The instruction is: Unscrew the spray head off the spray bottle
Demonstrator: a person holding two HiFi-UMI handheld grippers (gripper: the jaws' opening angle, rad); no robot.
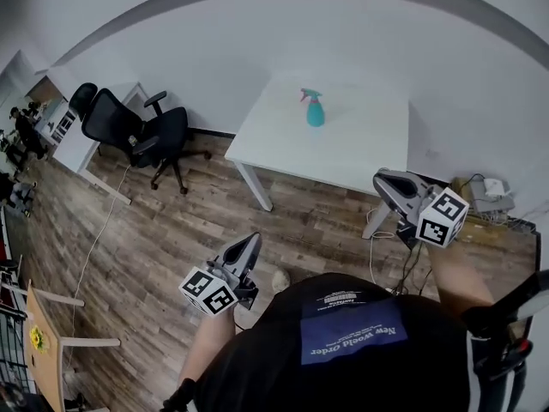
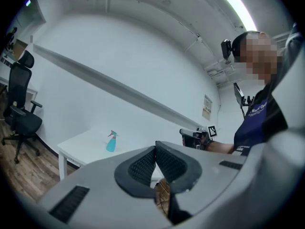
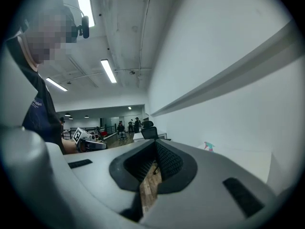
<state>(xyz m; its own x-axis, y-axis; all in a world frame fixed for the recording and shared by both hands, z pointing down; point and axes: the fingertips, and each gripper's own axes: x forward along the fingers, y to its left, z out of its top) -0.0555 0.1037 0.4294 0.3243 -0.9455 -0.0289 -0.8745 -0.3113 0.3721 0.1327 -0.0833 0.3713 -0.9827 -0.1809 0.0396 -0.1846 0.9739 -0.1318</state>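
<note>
A teal spray bottle (image 1: pixel 315 111) with a pink-trimmed spray head stands upright on the white table (image 1: pixel 343 157), far ahead of me. My two grippers hang over the wooden floor, well short of the table. The left gripper (image 1: pixel 253 240) is shut and holds nothing, and so is the right gripper (image 1: pixel 381 178). In the left gripper view the bottle (image 2: pixel 111 141) is small and far beyond the closed jaws (image 2: pixel 155 149), and the right gripper (image 2: pixel 193 137) shows to the side. In the right gripper view the bottle (image 3: pixel 208 146) is a tiny shape past the closed jaws (image 3: pixel 155 148).
Two black office chairs (image 1: pixel 141 132) stand left of the table by a white desk (image 1: pixel 81 140). Cables and a power strip (image 1: pixel 485 193) lie on the floor at the right. A wooden chair (image 1: pixel 47 350) is at the lower left. People stand in the distance (image 3: pixel 128 126).
</note>
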